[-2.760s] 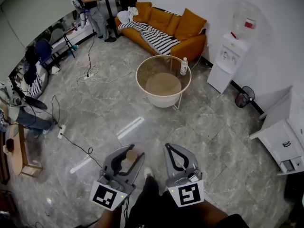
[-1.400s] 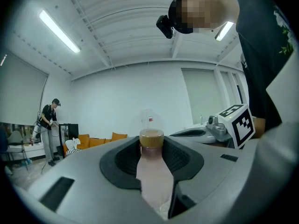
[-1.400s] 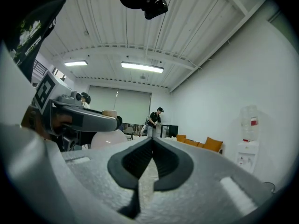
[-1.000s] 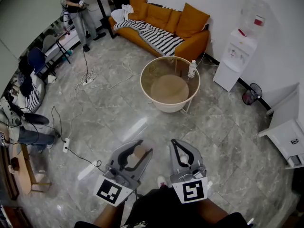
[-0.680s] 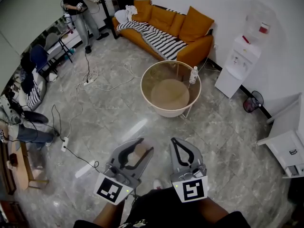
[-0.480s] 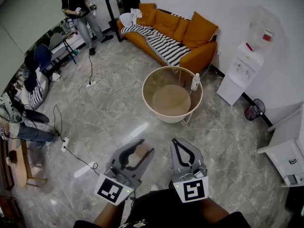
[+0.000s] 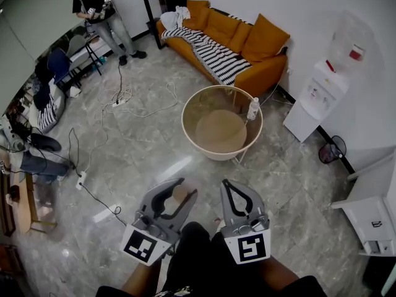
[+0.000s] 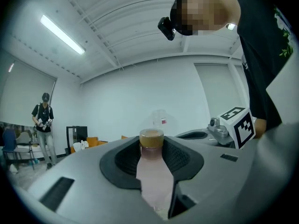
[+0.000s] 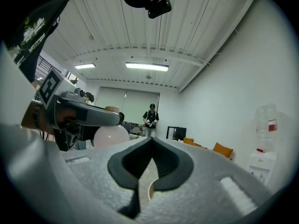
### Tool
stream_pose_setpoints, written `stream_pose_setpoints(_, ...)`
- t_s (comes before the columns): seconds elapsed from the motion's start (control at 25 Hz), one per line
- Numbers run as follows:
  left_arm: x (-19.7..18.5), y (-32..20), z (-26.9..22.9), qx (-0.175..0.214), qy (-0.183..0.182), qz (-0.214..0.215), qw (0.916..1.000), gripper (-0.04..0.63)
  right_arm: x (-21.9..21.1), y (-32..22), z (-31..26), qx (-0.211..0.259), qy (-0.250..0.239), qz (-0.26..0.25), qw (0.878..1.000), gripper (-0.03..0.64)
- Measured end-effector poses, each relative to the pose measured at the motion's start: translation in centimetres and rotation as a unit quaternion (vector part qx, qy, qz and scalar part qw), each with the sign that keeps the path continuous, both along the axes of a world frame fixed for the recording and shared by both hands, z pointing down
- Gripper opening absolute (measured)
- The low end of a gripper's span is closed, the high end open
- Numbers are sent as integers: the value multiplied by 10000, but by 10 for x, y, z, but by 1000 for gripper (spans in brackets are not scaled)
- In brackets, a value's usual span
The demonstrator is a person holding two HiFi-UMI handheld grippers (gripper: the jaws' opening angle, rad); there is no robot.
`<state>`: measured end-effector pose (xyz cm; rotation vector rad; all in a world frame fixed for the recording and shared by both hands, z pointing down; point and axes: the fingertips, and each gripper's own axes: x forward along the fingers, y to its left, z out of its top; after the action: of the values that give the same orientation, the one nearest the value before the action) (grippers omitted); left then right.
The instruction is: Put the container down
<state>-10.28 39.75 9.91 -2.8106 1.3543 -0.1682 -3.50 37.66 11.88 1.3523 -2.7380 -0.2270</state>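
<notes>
The container (image 8: 152,171) is a pale pink, see-through bottle with a tan lid. My left gripper (image 8: 152,141) is shut on it, with the dark pads against its neck. In the head view the left gripper (image 7: 184,189) is held low above the marble floor, and the container (image 7: 179,195) shows between its jaws. My right gripper (image 7: 226,185) hangs beside it on the right, shut and empty. In the right gripper view the pads of the right gripper (image 9: 152,143) meet, and the left gripper (image 9: 88,115) and the container (image 9: 110,135) show at the left.
A round cream table (image 7: 184,119) stands ahead, with a clear bottle (image 7: 252,108) at its right rim. Behind it are an orange sofa (image 7: 238,39), a water dispenser (image 7: 322,94) and a white cabinet (image 7: 371,209). Cables (image 7: 124,98) trail over the floor at left, near a standing person (image 7: 99,8).
Both grippers keep their pose and the container stays in the left jaws. The room has shifted in the view as the head moved. The far person has stepped left.
</notes>
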Motion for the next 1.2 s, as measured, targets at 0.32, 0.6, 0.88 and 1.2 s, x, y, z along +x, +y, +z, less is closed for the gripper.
stream_pose_setpoints(0.32, 14, -41, 6, -34, -47, 221, 9997, 147, 17, -36, 15, -244, -24, 253, 9994, -5)
stream_pose_setpoints(0.6, 10, -85, 4, -41, -20, 577, 9983, 147, 5, -79, 12, -231, 37, 461, 9987, -5)
stream_pose_setpoints(0.88, -21, -137, 0, -64, -68, 805, 9967, 147, -27, -134, 8, -162, 48, 617, 9979, -5)
stream_pose_setpoints(1.2, -67, -192, 6, -69, -97, 947, 9954, 147, -73, -188, 15, -219, 70, 760, 9968, -5)
